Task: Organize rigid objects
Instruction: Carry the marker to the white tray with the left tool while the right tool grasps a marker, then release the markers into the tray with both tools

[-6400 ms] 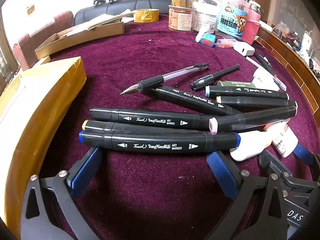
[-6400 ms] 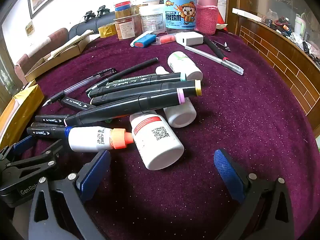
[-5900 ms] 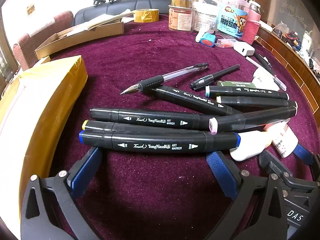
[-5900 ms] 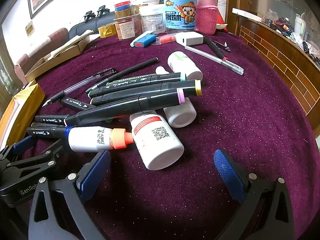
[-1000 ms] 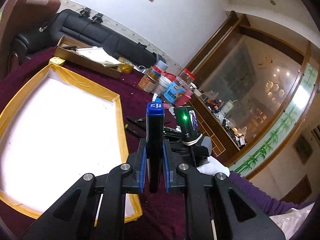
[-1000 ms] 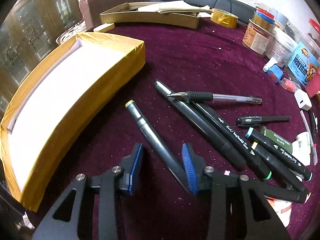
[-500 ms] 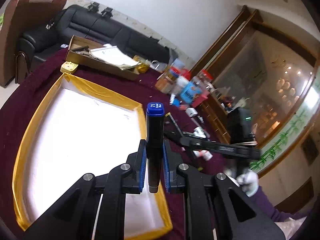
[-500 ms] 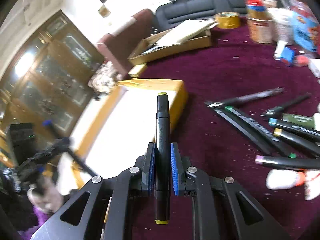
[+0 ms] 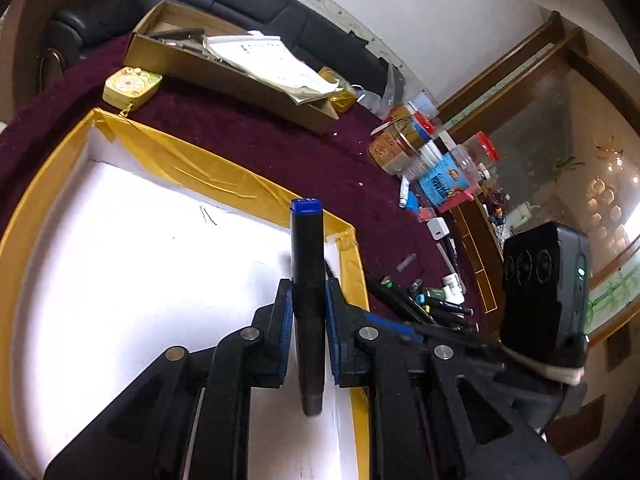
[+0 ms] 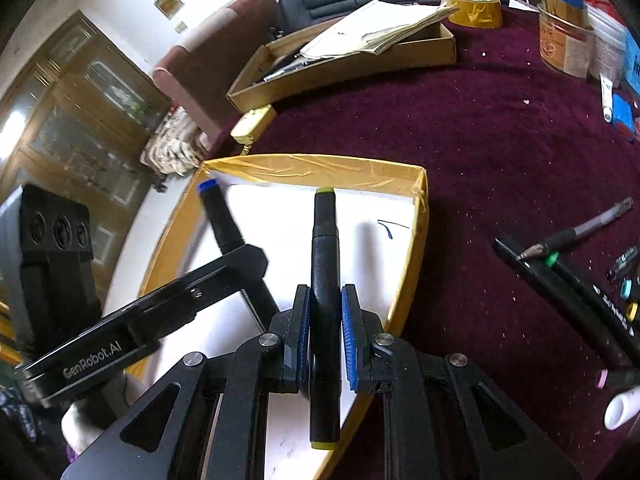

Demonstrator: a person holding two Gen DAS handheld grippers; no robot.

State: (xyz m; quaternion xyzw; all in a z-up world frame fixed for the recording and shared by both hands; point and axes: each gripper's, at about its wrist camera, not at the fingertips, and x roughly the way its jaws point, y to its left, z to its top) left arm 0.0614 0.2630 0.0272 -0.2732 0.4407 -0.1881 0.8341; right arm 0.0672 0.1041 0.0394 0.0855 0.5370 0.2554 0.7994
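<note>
Left gripper: fingers clamped on a black marker with a blue cap, marker pointing to 12 o'clock, held above the white floor of the yellow-taped tray

Right gripper: fingers closed tight on a black marker with yellow-green ends, also pointing to 12 o'clock, above the tray's near right part; the right wrist view shows the left gripper with its blue-capped marker at 9 to 10 o'clock, over the tray's left side

Counter, maroon cloth: loose pile of markers and pens at 3 o'clock of the tray, lying flat, well apart from both grippers

Farther, 12 o'clock beyond the tray: small yellow case, then a cardboard box holding papers

Far 1 o'clock: roll of yellow tape, jars and tubs
</note>
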